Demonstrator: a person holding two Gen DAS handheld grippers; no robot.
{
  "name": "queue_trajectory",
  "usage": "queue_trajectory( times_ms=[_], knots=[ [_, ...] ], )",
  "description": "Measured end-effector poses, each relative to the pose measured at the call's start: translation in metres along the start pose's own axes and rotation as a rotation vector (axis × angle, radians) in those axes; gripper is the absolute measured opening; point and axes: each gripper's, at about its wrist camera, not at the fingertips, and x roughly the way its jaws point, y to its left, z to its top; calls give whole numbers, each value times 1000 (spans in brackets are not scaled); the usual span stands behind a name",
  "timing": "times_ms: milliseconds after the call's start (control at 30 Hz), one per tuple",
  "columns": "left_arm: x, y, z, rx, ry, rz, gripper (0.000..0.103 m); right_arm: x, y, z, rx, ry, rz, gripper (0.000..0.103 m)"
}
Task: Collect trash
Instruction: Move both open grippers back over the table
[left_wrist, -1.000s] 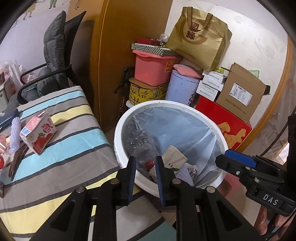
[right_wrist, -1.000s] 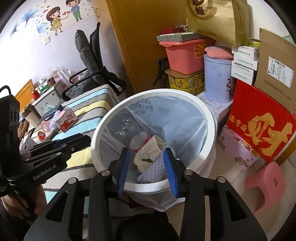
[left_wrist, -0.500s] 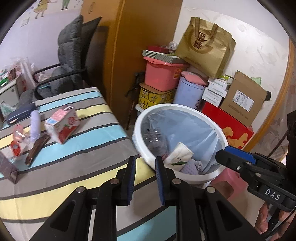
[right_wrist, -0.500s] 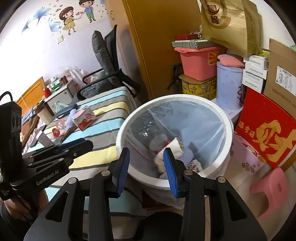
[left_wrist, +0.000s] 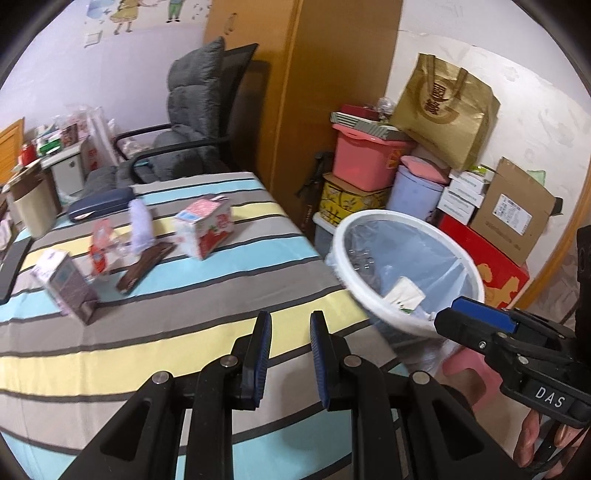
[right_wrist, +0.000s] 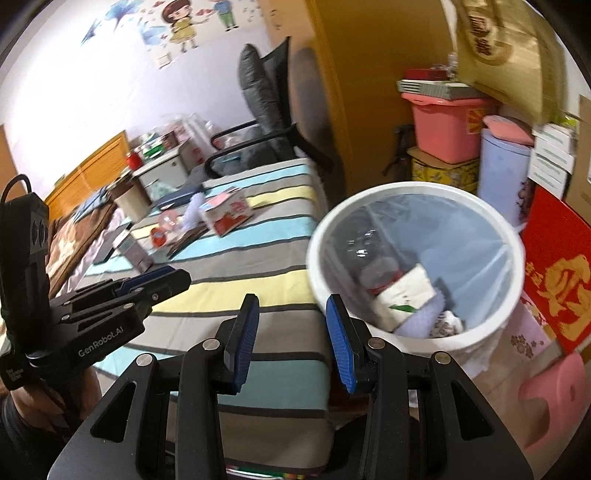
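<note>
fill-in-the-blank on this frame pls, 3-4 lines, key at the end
1. The white bin is lined with a clear plastic ____.
2. The strawberry carton lies on the ____ cloth.
3. Both the left tongs and the right tongs hold ____.
4. The stool on the floor beside the bin is ____.

Missing words: bag; striped; nothing; pink

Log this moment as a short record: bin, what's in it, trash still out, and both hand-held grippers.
bin: white trash bin with clear liner, beside the striped table
in bin: plastic bottle, white carton
still out: strawberry milk carton, purple carton, brown wrapper
left hand-held gripper: open, empty, over the table
right hand-held gripper: open, empty
</note>
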Motion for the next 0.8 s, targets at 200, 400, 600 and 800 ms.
queue_trajectory(
  times_ms=[200, 400, 600, 800],
  knots=[
    [-11, 21, -8, -28, -4, 57, 21, 7, 15, -1, -22, 19, 31, 40],
    [-18, 44, -15, -68, -2, 101, 21, 13, 29, 0, -42, 38, 47, 40],
    [-21, 66, -19, -102, 6, 149, 21, 21, 42, 4, -57, 43, 73, 40],
    [-25, 83, -19, -130, -10, 166, 40, 32, 57, 9, -82, 51, 96, 58]
  ],
)
